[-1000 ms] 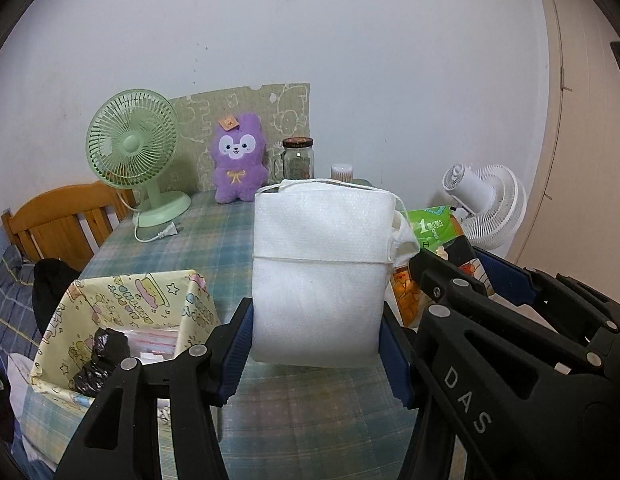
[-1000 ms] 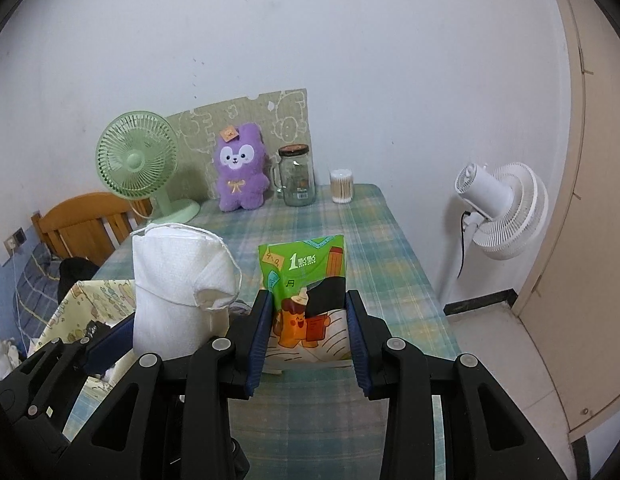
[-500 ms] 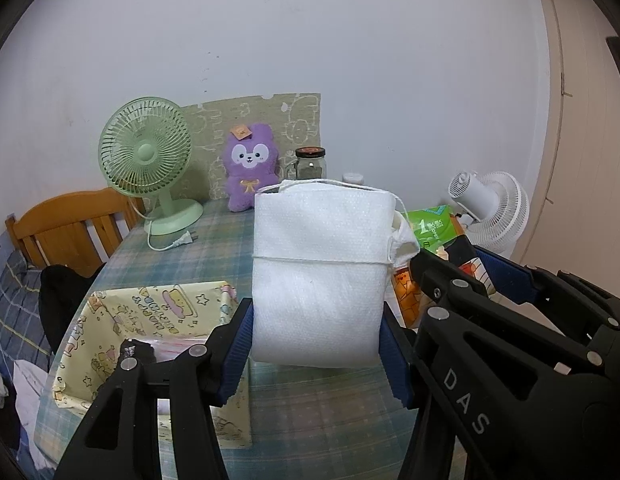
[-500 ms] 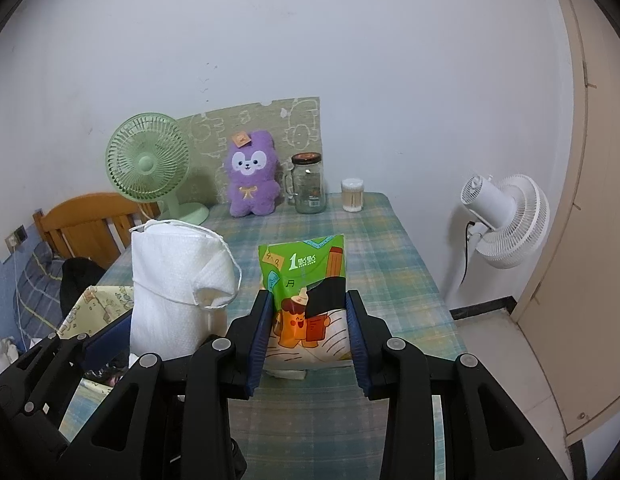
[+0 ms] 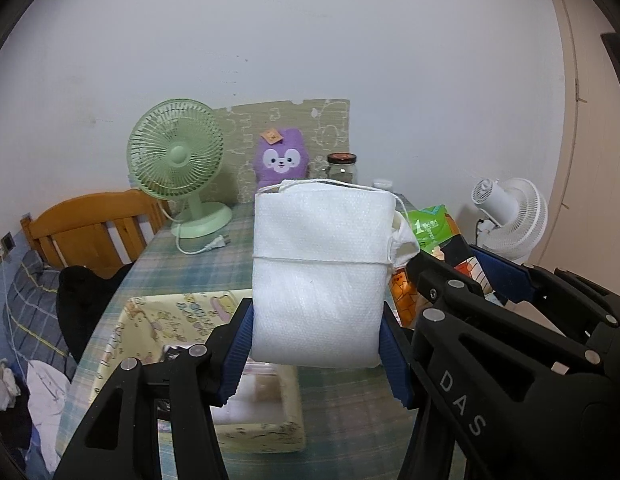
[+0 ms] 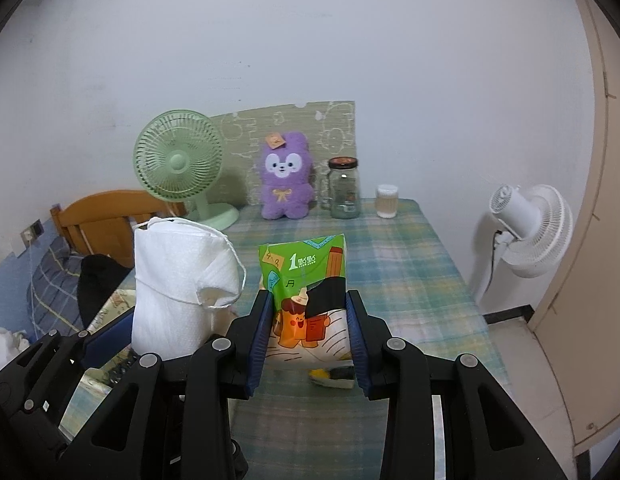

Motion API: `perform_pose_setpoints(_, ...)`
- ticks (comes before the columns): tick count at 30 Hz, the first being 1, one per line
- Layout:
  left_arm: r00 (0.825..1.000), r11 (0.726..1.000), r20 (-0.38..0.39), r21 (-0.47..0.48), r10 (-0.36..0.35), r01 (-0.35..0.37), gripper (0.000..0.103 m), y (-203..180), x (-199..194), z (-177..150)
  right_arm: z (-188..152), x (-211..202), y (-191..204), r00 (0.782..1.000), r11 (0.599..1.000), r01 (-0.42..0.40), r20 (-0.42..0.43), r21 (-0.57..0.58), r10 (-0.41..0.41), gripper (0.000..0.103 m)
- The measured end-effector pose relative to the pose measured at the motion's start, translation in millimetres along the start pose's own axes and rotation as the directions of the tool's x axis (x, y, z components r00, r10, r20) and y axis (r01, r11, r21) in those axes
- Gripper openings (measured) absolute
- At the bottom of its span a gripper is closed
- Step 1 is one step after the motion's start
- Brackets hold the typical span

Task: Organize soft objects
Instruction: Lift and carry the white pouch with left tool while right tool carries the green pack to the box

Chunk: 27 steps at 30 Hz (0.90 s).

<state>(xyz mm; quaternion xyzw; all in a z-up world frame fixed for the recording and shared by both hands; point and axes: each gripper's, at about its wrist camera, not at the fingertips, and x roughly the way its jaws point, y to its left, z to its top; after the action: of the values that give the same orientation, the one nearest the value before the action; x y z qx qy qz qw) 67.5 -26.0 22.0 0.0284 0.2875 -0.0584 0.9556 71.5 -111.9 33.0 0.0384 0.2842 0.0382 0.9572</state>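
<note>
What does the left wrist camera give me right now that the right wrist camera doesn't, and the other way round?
Only the left wrist view shows the inside of the yellow patterned bin, below and left of the left gripper, and the green fan's loose plug.

Only the right wrist view shows the purple plush whole, the cotton swab jar, and the tissue pack's front, clamped in the right gripper.

Both show the white bag clamped in the left gripper, the green fan, the glass jar and the white fan.

Green fan [image 6: 178, 162], glass jar [image 6: 343, 188] — white fan [image 6: 530, 224]
</note>
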Motion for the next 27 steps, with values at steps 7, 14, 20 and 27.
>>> perform_pose_setpoints(7, 1.000, 1.000, -0.001, -0.022, 0.021, -0.021, 0.060, 19, 2, 0, 4, 9, 20, 1.000, 1.000, -0.024, -0.003, -0.020, 0.024, 0.039)
perform_pose_setpoints(14, 1.000, 0.999, -0.012, -0.030, 0.028, -0.028, 0.060, 37, 7, -3, 4, 19, 37, 0.999, 0.999, -0.043, -0.018, -0.030, 0.042, 0.039)
perform_pose_setpoints(20, 1.000, 0.999, -0.021, -0.035, 0.022, -0.023, 0.060, 50, 15, -5, 2, 31, 50, 0.998, 0.998, -0.053, -0.033, -0.046, 0.051, 0.039)
perform_pose_setpoints(27, 0.998, 0.998, -0.051, -0.053, 0.026, -0.029, 0.061, 69, 27, -12, -3, 47, 67, 0.995, 0.995, -0.082, -0.062, -0.056, 0.079, 0.039)
